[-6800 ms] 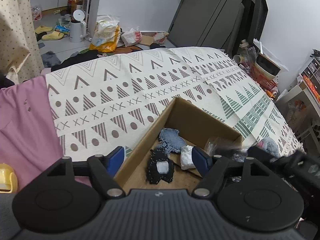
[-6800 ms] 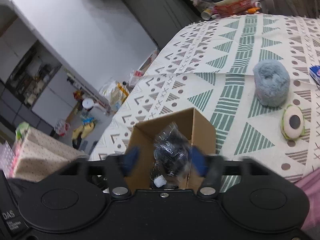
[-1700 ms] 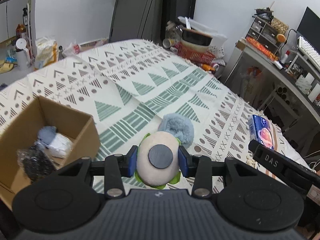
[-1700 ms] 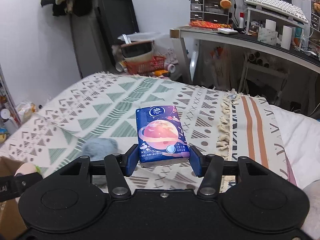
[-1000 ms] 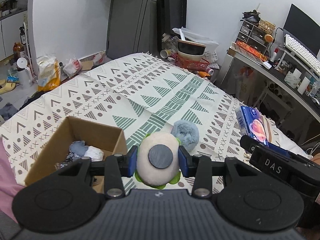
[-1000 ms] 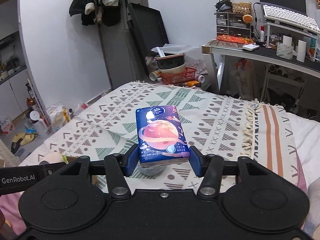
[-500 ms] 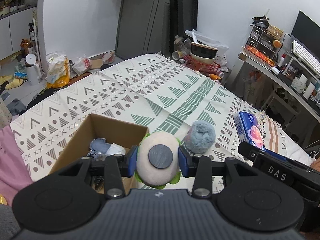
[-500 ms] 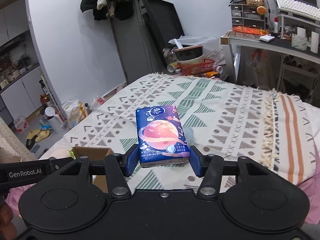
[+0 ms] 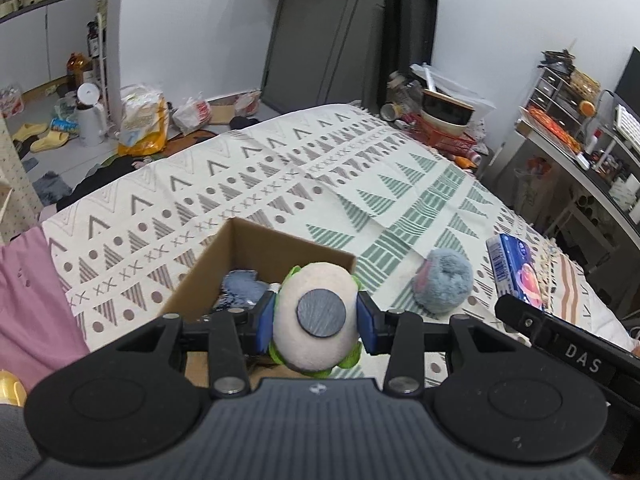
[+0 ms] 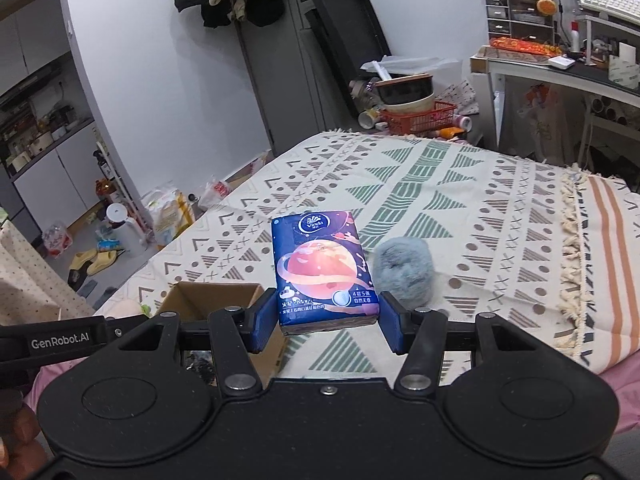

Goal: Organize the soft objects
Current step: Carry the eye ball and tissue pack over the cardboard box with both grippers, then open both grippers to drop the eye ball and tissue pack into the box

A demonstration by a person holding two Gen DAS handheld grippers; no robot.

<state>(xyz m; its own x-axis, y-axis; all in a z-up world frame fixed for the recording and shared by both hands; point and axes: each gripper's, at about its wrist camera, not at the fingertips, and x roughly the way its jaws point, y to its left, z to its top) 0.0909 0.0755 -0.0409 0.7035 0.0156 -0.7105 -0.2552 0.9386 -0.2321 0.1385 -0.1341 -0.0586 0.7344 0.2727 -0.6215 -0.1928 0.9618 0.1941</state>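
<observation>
Left wrist view: left gripper [image 9: 316, 322] jaws pinch a plush [image 9: 315, 316] above the box [image 9: 208, 276]. Right gripper [image 10: 327, 326] jaws pinch a tissue pack [image 10: 322, 268] over the bed [image 10: 480, 216].

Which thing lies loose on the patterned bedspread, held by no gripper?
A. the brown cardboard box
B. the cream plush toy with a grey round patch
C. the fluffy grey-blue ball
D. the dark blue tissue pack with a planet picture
C: the fluffy grey-blue ball rests alone on the patterned bedspread, while the left gripper clamps the cream plush toy and the right gripper clamps the dark blue tissue pack.
</observation>
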